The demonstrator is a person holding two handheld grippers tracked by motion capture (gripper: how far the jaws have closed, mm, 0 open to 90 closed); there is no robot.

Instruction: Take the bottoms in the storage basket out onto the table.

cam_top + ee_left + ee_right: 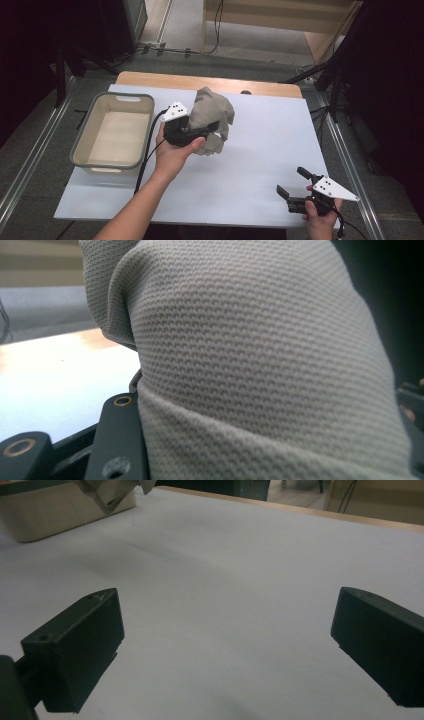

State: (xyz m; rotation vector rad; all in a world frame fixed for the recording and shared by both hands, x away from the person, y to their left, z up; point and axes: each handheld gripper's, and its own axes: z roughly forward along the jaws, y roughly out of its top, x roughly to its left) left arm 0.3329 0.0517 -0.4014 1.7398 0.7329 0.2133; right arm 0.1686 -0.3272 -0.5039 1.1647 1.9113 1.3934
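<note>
Left gripper point(207, 134) clamped on the bunched grey cloth point(212, 117), held up just right of the basin point(86, 150), soft, light, floppy, best gripped at a thick fold; right gripper point(295, 183) idles wide apart, well right of the basin.

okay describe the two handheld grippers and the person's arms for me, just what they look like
Both the left gripper and the right gripper are black, with two blocky black jaws and a pale grey three-cornered plate with small dark dots on top. A black cable trails from the left one along the forearm; another hangs below the right hand. The left jaw bodies show brass-ringed screw holes. Both forearms are bare, with no sleeves or gloves visible.
</note>
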